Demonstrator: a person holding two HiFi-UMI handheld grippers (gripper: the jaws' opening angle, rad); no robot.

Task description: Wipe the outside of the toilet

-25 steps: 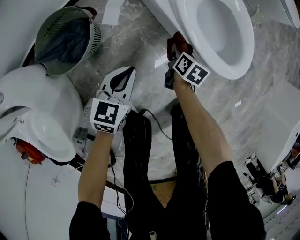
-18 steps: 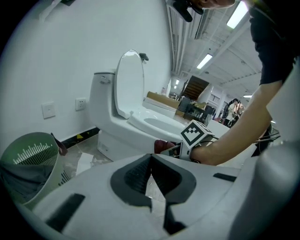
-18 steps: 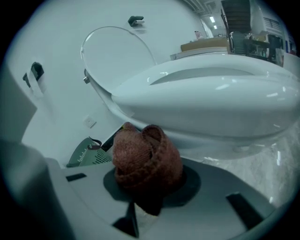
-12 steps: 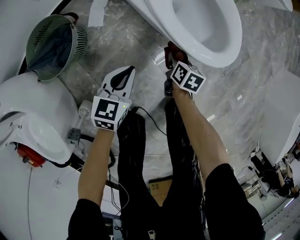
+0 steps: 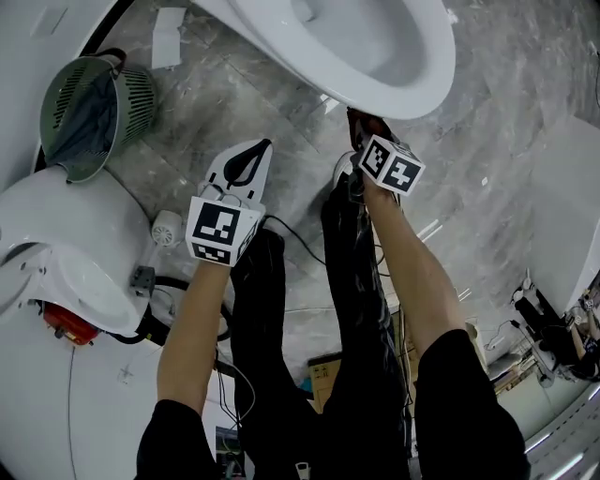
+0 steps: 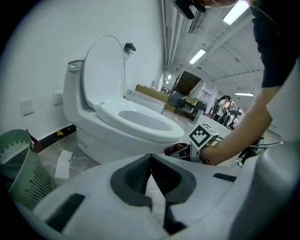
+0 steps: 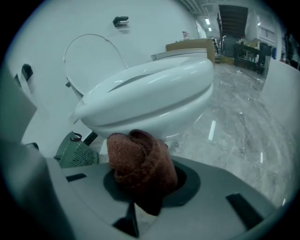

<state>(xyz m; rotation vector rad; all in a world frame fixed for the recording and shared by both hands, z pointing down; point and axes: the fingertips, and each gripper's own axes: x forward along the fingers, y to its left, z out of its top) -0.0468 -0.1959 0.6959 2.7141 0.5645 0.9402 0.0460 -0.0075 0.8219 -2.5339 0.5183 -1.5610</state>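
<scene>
Marble floor (image 5: 525,141), toilet (image 5: 375,56), right tongs (image 7: 145,187) gripping cloth (image 7: 140,157)

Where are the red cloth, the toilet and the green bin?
red cloth (image 7: 140,161), right gripper view, its bunched middle.
toilet (image 5: 398,98), head view, bowl's front rim.
green bin (image 5: 141,94), head view, slotted side wall.

Bright and even, lit from long white ceiling strip lights (image 6: 236,11), with soft glare on the glossy white ceramic toilet (image 7: 154,89) and pale streaks mirrored in the polished grey marble floor (image 7: 243,98). Bowed and black-vignetted at the edges of the 2 gripper views, softly blurred in the nearest foreground.
</scene>
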